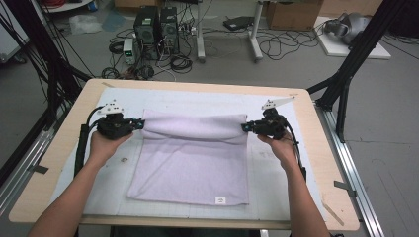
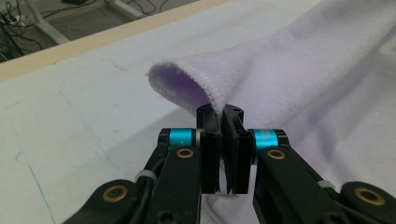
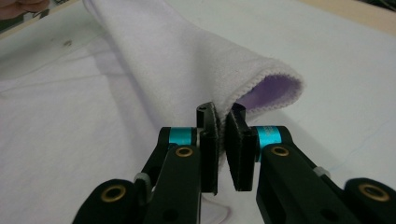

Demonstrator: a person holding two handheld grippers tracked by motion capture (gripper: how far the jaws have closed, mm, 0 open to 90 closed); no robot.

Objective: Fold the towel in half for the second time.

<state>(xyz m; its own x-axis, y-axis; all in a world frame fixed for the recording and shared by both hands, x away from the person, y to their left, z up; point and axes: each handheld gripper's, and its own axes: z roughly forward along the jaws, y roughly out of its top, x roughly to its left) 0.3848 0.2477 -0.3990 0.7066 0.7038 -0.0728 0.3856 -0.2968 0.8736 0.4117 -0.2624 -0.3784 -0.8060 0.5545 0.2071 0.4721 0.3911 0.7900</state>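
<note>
Both tools, left tool [image 1: 140, 124] and right tool [image 1: 245, 127], clamped (facing inward), forearms parallel.

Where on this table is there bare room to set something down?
Bare white mat runs behind the towel's lifted fold, and in strips left and right of it. The middle is crowded: the left gripper and right gripper pinch the towel's corners.

The pale lilac fleecy cloth towel [image 1: 192, 158] looks soft, matt and napped; the light wooden bench [image 1: 326, 163] carries a smooth white matt mat [image 1: 269, 173]; the black plastic tongs [image 2: 223, 122] look semi-glossy
</note>
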